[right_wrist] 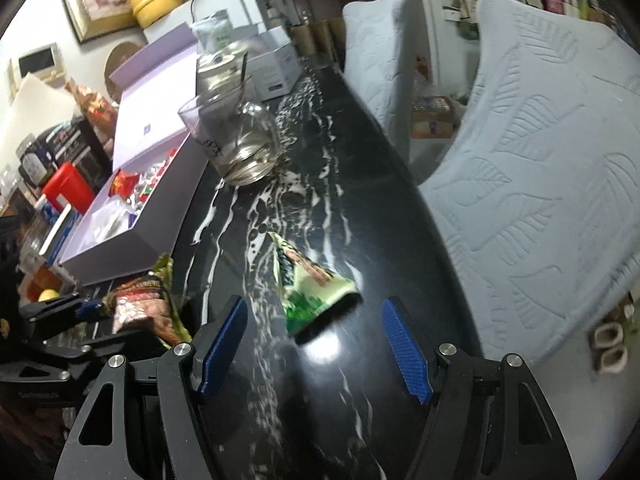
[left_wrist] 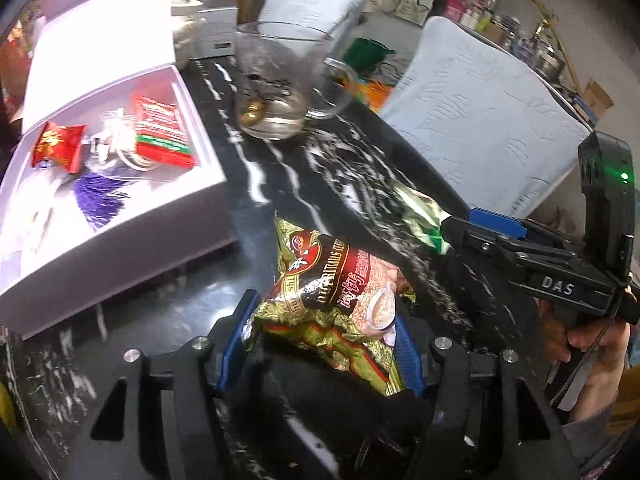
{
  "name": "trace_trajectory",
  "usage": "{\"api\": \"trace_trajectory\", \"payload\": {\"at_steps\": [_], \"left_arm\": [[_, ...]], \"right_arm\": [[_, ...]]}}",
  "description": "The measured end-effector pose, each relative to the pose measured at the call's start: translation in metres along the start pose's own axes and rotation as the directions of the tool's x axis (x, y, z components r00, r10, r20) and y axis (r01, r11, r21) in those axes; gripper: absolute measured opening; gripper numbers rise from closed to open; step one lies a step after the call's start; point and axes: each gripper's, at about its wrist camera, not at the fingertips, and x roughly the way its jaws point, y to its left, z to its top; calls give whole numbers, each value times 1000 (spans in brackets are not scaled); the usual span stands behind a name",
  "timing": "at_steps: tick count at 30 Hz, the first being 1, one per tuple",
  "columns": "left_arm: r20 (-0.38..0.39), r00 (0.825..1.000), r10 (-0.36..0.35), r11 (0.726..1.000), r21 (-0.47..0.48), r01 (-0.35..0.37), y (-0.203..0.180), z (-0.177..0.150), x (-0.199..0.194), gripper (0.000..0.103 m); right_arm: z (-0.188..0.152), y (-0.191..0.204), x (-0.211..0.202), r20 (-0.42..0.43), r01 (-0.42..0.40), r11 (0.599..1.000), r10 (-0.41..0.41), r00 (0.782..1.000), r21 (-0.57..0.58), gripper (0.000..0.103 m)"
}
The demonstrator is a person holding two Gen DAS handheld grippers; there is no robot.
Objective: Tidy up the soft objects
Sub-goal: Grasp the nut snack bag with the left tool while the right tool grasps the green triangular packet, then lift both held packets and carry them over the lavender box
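Note:
My left gripper [left_wrist: 324, 336] is shut on a gold and dark red snack packet [left_wrist: 336, 292] and holds it above the black marble table [left_wrist: 280, 184]; it also shows in the right wrist view [right_wrist: 140, 308]. My right gripper [right_wrist: 316, 344] is open, its blue pads either side of a green and white packet [right_wrist: 312, 280] lying on the table just ahead of it. In the left wrist view the right gripper [left_wrist: 472, 232] sits at that green packet [left_wrist: 420, 212]. An open lilac box [left_wrist: 120, 208] at the left holds red packets [left_wrist: 160, 132] and a purple tassel [left_wrist: 100, 200].
A glass mug [left_wrist: 280, 80] stands on the table beyond the box, with white boxes [right_wrist: 272, 64] behind it. Two pale blue padded chair backs [right_wrist: 540, 152] line the table's right edge. Shelves with clutter stand at the far left.

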Motion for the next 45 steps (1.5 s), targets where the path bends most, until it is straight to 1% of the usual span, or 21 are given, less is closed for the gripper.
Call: {"api": "trace_trajectory", "payload": {"at_steps": [6,8,9,10,13,14,21,26,32,36,38,39,40,41,43,45], "left_arm": [[-2,1000,2,1000,-14,-2,12,-1,1,62],[-5,1000,4,1000,-20,-4,14,-3,1,62],[-6,1000,3,1000,-22,-4,16,-4,1,62],[-7,1000,4,1000,-24,-4,16,-6,0,62],[-6,1000,8,1000,-28,-8,18,-7,-1,62],[-6,1000,7,1000,-30,-7,17,-8,-2,62],[-3,1000,9,999,-35,-9,18,-16,-9,62],[-11,1000,10,1000,-29,-11,15,-27,-14,62],[-23,1000,18,1000,-10,-18,10,-42,-18,62],[-23,999,27,999,17,-27,6,-45,-18,62],[-33,999,28,1000,13,-27,7,-43,-13,65],[-58,998,15,1000,2,-15,8,-44,-9,67],[-68,998,5,1000,-5,-5,9,-43,-5,69],[-52,998,20,1000,7,-20,7,-42,-4,72],[-54,998,37,999,30,-35,3,-41,0,74],[-48,997,58,997,61,-55,-1,-40,4,75]], "right_arm": [[11,8,26,-34,29,999,-30,999,-45,70],[12,12,32,-39,37,997,-39,998,-64,61],[12,13,34,-45,39,997,-43,998,-73,59],[11,15,35,-40,47,995,-50,998,-83,54],[10,20,36,-35,64,991,-68,997,-115,45],[9,22,35,-31,64,990,-68,997,-124,45],[-3,31,28,-33,44,989,-49,998,-141,44],[-21,35,14,-39,39,990,-45,998,-136,44],[-41,38,-2,-48,39,990,-46,998,-135,44],[-54,41,-12,-60,39,990,-47,997,-135,44],[-60,43,-17,-69,32,990,-42,997,-139,44],[-61,43,-18,-72,28,990,-39,997,-140,46],[-63,44,-19,-74,23,990,-33,997,-136,46],[-63,43,-20,-73,23,991,-33,997,-132,47],[-63,43,-19,-71,23,992,-33,997,-128,49],[-62,44,-18,-71,29,992,-38,997,-122,55]]}}
